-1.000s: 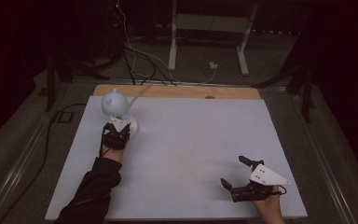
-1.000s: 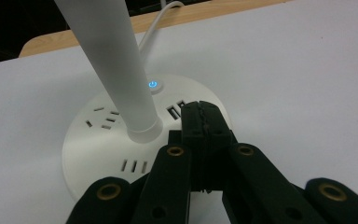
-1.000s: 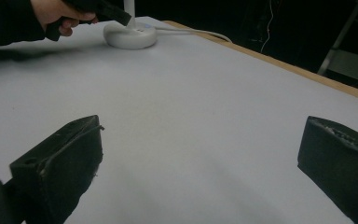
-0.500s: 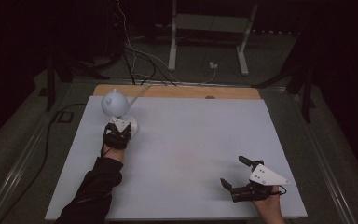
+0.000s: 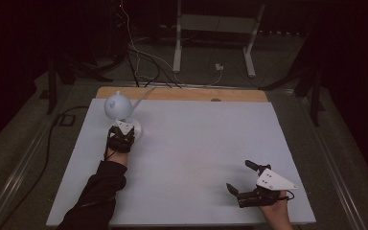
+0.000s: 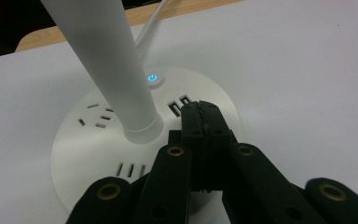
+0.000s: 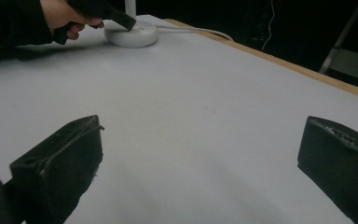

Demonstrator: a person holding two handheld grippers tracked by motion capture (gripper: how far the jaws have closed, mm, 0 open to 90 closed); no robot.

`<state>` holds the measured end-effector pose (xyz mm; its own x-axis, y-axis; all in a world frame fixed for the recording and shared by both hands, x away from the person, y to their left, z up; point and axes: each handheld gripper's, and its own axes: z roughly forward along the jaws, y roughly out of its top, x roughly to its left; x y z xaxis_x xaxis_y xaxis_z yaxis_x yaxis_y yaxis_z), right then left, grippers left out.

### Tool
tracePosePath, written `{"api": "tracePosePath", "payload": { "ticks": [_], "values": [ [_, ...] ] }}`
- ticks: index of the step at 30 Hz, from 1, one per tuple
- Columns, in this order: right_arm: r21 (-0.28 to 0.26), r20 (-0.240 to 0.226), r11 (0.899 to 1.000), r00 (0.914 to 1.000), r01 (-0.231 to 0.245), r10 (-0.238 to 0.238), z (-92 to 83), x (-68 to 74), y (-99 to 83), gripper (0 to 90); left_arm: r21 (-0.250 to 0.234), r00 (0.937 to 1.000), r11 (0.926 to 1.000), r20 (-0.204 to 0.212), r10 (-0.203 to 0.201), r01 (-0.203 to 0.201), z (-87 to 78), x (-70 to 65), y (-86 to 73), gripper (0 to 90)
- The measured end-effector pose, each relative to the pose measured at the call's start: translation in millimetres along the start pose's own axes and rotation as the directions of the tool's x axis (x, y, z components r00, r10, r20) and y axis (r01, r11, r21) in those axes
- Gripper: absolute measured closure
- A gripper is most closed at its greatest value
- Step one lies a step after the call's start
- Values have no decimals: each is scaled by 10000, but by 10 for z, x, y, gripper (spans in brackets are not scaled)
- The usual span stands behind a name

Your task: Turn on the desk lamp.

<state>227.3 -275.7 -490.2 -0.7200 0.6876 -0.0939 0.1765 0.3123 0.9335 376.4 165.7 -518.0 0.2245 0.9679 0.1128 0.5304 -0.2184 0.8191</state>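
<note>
A white desk lamp stands at the table's far left, with a ball-shaped head, a slanted stem and a round base that carries sockets. A power button on the base glows blue. My left gripper is shut, empty, its tips just over the base beside the USB slots. From above, the left gripper sits at the base. My right gripper rests open near the front right, nothing between its jaws. It looks across at the lamp base and the left gripper.
A white board covers the table, with a wooden strip along the far edge. The lamp's white cable runs off the back. Behind the table are a metal stand and floor cables.
</note>
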Motion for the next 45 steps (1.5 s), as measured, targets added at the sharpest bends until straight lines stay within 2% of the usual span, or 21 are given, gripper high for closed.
{"api": "tracePosePath", "payload": {
  "ticks": [8,13,14,17,20,22,23,25,27,30,32,34,40,43,45],
  "values": [
    [37,-15,10000,10000,18,-18,5,2,-2,0,34,9999,10000,-58,89,-88,20,5,5,900],
    [59,-16,10000,10000,12,-12,7,2,-4,0,49,9991,9992,-140,398,-397,20,-11,5,900],
    [53,-21,10000,10000,14,-14,7,2,-4,0,50,9994,9994,-89,337,-337,22,-5,5,900],
    [60,-22,10000,10000,10,-10,9,3,-4,0,125,9980,9983,-287,567,-563,23,-15,5,900],
    [88,-27,10000,10000,15,-15,11,3,-5,0,72,9982,9986,-290,524,-522,24,-16,0,900],
    [103,-46,9999,10000,1,0,12,6,-5,0,9,9996,9996,-105,277,-277,24,11,-4,900],
    [97,-40,10000,10000,7,-7,12,7,-5,0,-9,9998,9999,-146,117,-117,21,21,-9,900],
    [58,-24,10000,10000,11,-11,8,4,-3,0,-93,9998,9999,-192,73,-75,9,16,-10,900],
    [43,-11,10000,10000,-20,20,4,-2,-4,0,-246,9996,9997,-282,64,-71,-13,11,7,856],
    [45,-22,10000,10000,-43,43,3,-5,-6,0,-453,9995,9988,-248,-207,196,-62,19,38,805],
    [32,-21,10000,10000,-10,10,0,-3,-3,0,-470,9989,9982,-248,-396,384,-89,14,56,709],
    [29,-26,10000,10000,-11,11,0,-3,-2,0,-461,9988,9982,-264,-406,393,-111,0,73,618],
    [21,-26,10000,10000,-41,41,-4,-6,-2,0,-574,9990,9974,-116,-436,429,-183,-37,101,487],
    [22,-24,10000,10000,-42,42,-4,-6,-3,0,-687,9987,9964,163,-478,488,-240,-50,111,440],
    [21,-28,10000,10000,-46,47,-5,-7,-3,0,-662,9978,9968,526,-415,449,-286,-47,118,416]
  ]
}}
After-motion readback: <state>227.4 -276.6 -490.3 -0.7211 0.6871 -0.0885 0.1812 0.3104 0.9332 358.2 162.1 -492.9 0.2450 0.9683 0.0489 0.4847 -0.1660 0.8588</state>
